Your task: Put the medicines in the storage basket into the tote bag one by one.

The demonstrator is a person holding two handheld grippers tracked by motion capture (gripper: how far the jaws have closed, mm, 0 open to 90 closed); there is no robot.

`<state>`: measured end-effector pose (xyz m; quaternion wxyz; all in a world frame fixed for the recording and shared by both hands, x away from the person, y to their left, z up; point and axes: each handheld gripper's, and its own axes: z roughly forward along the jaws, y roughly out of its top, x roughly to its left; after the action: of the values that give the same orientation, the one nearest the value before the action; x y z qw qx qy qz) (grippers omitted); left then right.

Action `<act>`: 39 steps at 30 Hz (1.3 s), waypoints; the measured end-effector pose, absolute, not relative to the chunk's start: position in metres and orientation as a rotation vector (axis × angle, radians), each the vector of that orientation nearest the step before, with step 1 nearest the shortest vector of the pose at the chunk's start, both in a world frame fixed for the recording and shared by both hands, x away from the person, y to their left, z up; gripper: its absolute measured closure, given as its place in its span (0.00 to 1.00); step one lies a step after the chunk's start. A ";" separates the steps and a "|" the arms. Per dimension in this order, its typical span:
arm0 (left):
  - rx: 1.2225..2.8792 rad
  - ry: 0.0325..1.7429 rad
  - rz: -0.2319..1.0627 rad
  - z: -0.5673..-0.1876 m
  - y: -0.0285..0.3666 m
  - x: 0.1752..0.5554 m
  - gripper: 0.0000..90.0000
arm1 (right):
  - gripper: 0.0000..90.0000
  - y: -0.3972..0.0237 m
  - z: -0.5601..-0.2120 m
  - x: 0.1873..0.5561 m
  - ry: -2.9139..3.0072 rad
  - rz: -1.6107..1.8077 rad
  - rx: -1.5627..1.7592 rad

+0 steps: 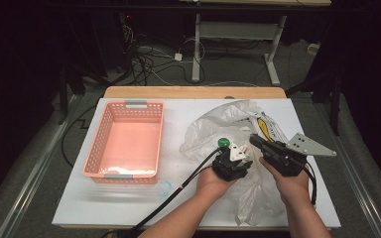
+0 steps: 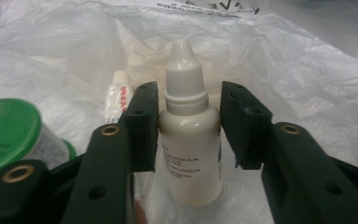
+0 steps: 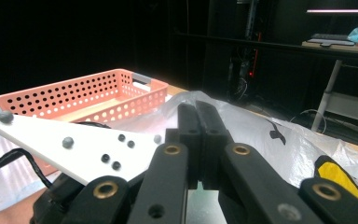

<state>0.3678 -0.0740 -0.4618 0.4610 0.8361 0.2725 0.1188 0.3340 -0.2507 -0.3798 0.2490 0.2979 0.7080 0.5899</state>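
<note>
Item: small white dropper bottle point(image 2: 189, 135), capped with a ribbed conical nozzle, printed label on its body. Location — lying on the crumpled clear plastic bag point(image 1: 213, 130) at centre right of the high view, and dead centre of the left gripper view, between the two black jaws.

Left gripper point(image 2: 189, 123): jaws parted, one pad close against the bottle's shoulder on the left of the frame, the other standing off with a visible gap. Not yet clamped. Right gripper point(image 3: 199, 140): jaws pressed flat together; it pinches the bag's film, by my reading, though the pinch itself is hard to make out.

Handling, as judged: light, smooth plastic, squeezable body, likely to skid on the slick film beneath. Best taken across the stiff shoulder just under the cap collar, where the wall gives least; a hard pinch lower down could dent it or push liquid toward the nozzle.

Nearby: green-lidded jar point(image 2: 7, 135) at lower left of the left gripper view; a slim white tube point(image 2: 118, 95) with red print beside the left jaw.

View notes — the high view gives the layout: pink perforated basket point(image 1: 124, 141) at centre left on the white counter point(image 1: 297, 201), well apart from the bag. The left gripper view alone resolves the bottle, which the high view hides behind the gripper point(image 1: 230, 161). The right gripper view looks across the bag to the basket's holed wall point(image 3: 88, 95).
</note>
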 end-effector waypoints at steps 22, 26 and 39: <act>2.149 0.722 0.306 -0.473 0.004 0.333 0.33 | 1.00 -0.250 -0.382 0.335 1.933 1.597 0.815; 2.238 0.804 0.278 -0.481 0.014 0.336 0.20 | 1.00 -0.249 -0.382 0.335 1.941 1.589 0.814; 2.277 0.751 0.232 -0.484 -0.004 0.341 0.44 | 1.00 -0.246 -0.385 0.340 1.947 1.579 0.827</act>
<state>0.3409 -0.0039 -0.4838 0.3583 0.8825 0.2910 0.0898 0.3404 -0.2456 -0.3845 0.2482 0.3036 0.7146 0.5793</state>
